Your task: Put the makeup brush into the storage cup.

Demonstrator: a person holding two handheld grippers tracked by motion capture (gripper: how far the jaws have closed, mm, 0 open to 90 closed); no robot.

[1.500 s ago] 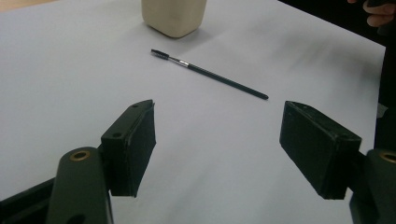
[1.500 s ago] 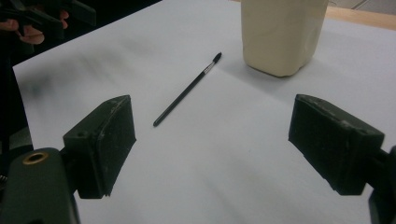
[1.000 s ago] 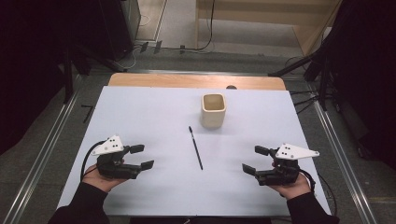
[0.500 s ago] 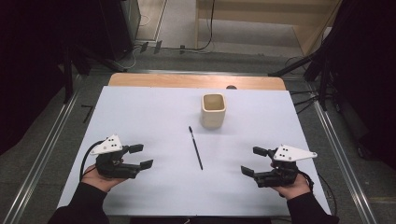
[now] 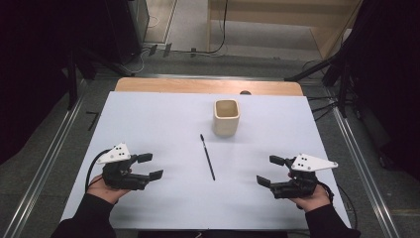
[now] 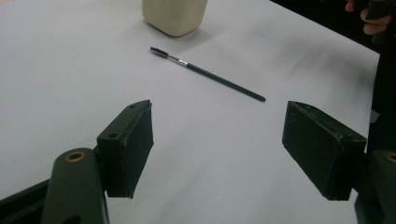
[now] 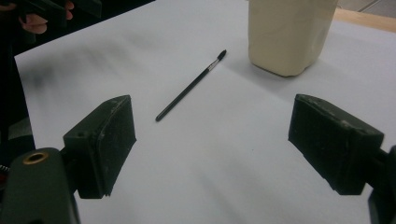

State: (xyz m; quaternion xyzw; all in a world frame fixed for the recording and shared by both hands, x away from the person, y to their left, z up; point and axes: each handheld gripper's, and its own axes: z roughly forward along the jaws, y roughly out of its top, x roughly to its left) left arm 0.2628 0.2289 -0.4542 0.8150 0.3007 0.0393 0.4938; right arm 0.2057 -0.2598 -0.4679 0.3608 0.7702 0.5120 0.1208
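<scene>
both sets of tongs sit wide open and empty. the left gripper [image 5: 149, 166] rests low near the front left corner of the table [image 5: 148, 119], held in the person's left hand [image 5: 101, 188], its two black jaws spread well apart with bare white tabletop between them – they grip nothing. the right gripper [image 5: 271, 171] mirrors it near the front right corner, held in the right hand [image 5: 312, 201], jaws just as wide and closing on nothing.

the brush [image 5: 207, 156] lies flat in the middle of the table, between the two grippers and well apart from both. it is thin and dark, its bristle end pointing toward the far edge and the cup, its handle end toward the front edge. the cream cup [image 5: 226, 117] stands upright just beyond the bristle tip, a little to its right, not touching it.

in the left gripper view the brush [image 6: 205, 73] lies beyond the open jaws, and the cup [image 6: 174, 16] is cut off at the top – its rim is out of frame. in the right gripper view the brush [image 7: 191, 85] and cup [image 7: 289, 35] appear the same way, the cup's top again cut off. whether anything is inside the cup is hard to make out from above. the person's sleeves run off the bottom edge of the high view.
</scene>
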